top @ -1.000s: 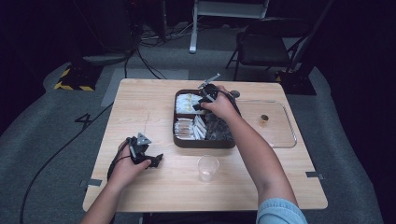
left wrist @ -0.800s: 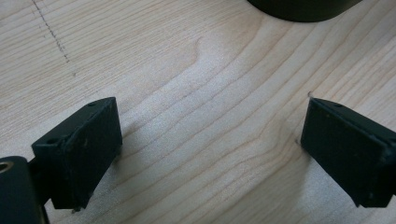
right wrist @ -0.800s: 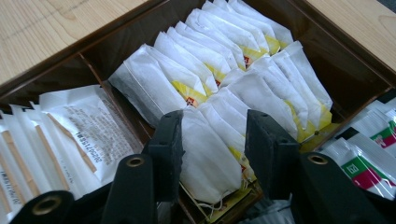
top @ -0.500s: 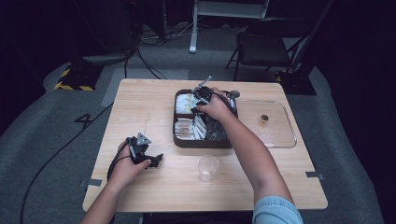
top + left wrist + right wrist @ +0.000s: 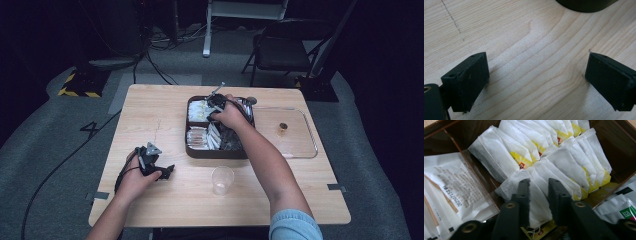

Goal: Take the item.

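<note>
A dark compartment box on the wooden table holds rows of white tea bags with yellow tags. My right gripper reaches down into its far left compartment. In the right gripper view the gripper has its jaws drawn close on the front tea bag, which sits pinched between them. My left gripper rests on the table near the front left. In the left gripper view it is open, with only bare wood between the jaws.
A clear plastic cup stands in front of the box. A clear tray with a small brown object lies to the right. Flat printed sachets fill the neighbouring compartment. The box's dark corner lies ahead of the left gripper.
The right hand has shifted a little to the left over the box's far compartments. The left hand and gripper have stayed put.
</note>
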`<action>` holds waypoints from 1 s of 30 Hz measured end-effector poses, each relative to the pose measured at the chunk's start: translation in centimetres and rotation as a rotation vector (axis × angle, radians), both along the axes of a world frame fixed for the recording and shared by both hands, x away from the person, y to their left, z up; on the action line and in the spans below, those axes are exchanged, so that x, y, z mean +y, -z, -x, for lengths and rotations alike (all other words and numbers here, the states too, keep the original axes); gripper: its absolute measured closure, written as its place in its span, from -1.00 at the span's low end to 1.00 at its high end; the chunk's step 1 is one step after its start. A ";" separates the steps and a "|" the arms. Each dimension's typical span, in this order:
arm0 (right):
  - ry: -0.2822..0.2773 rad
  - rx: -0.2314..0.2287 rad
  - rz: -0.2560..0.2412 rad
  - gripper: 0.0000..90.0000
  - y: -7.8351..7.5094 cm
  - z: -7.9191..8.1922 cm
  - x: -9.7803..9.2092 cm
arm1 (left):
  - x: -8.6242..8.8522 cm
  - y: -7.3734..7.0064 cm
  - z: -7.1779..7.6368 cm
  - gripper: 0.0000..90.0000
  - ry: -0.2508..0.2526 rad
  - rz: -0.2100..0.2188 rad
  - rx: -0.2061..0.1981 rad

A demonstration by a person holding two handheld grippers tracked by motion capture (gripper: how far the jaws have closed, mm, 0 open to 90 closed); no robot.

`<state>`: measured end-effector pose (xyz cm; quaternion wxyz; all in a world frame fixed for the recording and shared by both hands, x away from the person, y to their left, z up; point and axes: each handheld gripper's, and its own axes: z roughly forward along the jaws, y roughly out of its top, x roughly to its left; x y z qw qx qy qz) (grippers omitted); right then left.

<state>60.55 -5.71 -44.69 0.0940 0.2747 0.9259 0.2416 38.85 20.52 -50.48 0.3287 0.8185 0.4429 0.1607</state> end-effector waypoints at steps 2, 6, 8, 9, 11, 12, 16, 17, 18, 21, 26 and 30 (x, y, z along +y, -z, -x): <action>-0.009 -0.012 0.029 0.87 -0.3 0.1 0.1 | 0.0 0.0 0.0 -0.87 0.000 0.000 0.000; -0.011 -0.026 0.033 0.98 -0.6 0.2 0.0 | 0.0 0.0 0.0 -0.88 0.001 0.003 0.002; -0.015 -0.034 0.032 1.00 -0.8 0.2 0.0 | 0.0 0.0 0.0 -0.88 0.002 0.003 0.002; -0.016 -0.040 0.029 1.00 -0.9 0.3 0.0 | 0.0 0.0 0.0 -0.88 0.002 0.002 0.002; -0.015 -0.039 0.011 1.00 -1.1 0.3 -0.1 | 0.0 0.0 0.0 -0.87 0.001 0.004 0.002; -0.014 -0.044 0.008 1.00 -1.3 0.4 -0.1 | 0.0 0.0 0.0 -0.87 0.001 0.003 0.002; -0.011 -0.061 -0.002 1.00 -1.7 0.4 -0.4 | 0.0 0.0 0.0 -0.87 0.002 0.004 0.004; -0.008 -0.072 -0.014 1.00 -2.2 0.6 -0.6 | 0.0 0.0 0.0 -0.88 0.002 0.004 0.004; -0.010 -0.073 -0.021 1.00 -2.5 0.7 -0.7 | 0.0 0.0 0.0 -0.88 0.002 0.004 0.004; -0.018 -0.086 -0.039 1.00 -3.3 1.1 -0.9 | 0.0 0.0 0.0 -0.88 0.001 0.004 0.002; -0.028 -0.105 -0.063 1.00 -4.7 1.8 -1.3 | 0.0 0.0 0.0 -0.88 0.002 0.000 0.003; -0.035 -0.128 -0.092 1.00 -6.0 2.5 -1.8 | 0.0 0.0 0.0 -0.88 0.001 -0.002 0.004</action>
